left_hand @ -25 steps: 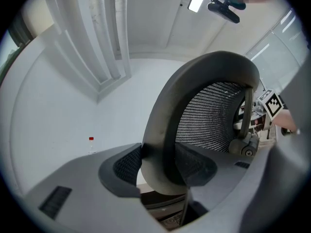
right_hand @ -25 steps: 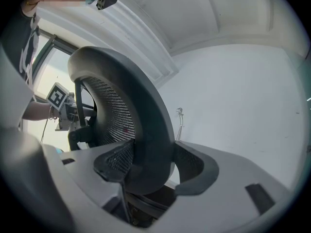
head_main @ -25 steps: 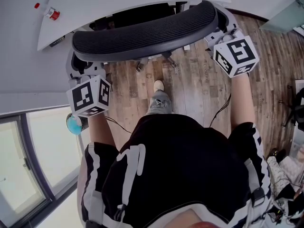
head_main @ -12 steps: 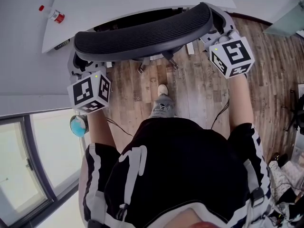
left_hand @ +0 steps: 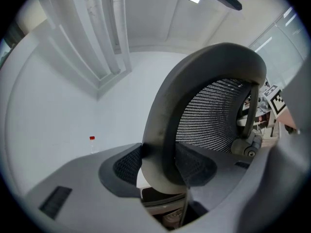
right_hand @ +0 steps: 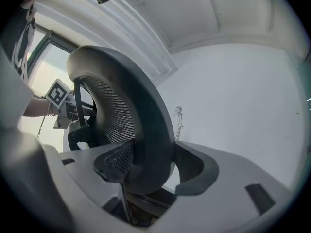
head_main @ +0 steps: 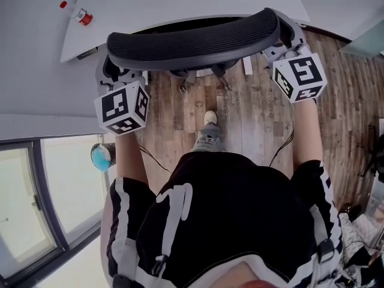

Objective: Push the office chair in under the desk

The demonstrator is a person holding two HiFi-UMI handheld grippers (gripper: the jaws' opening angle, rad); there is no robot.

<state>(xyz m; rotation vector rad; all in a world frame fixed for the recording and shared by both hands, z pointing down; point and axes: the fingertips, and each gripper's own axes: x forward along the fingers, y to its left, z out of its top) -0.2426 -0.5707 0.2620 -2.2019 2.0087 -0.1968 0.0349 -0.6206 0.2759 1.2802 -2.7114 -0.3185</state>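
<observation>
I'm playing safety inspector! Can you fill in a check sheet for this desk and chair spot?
Surface: white desk, curved front edge.
Job's things: office chair, backrest close to the desk edge.
Clutter: red-capped bottle on desk; blue round thing on floor.
Grippers: left gripper and right gripper each clamp one backrest end.
Cables: black cables hang by the person's arms.
Surroundings: wooden floor, window at left.
</observation>
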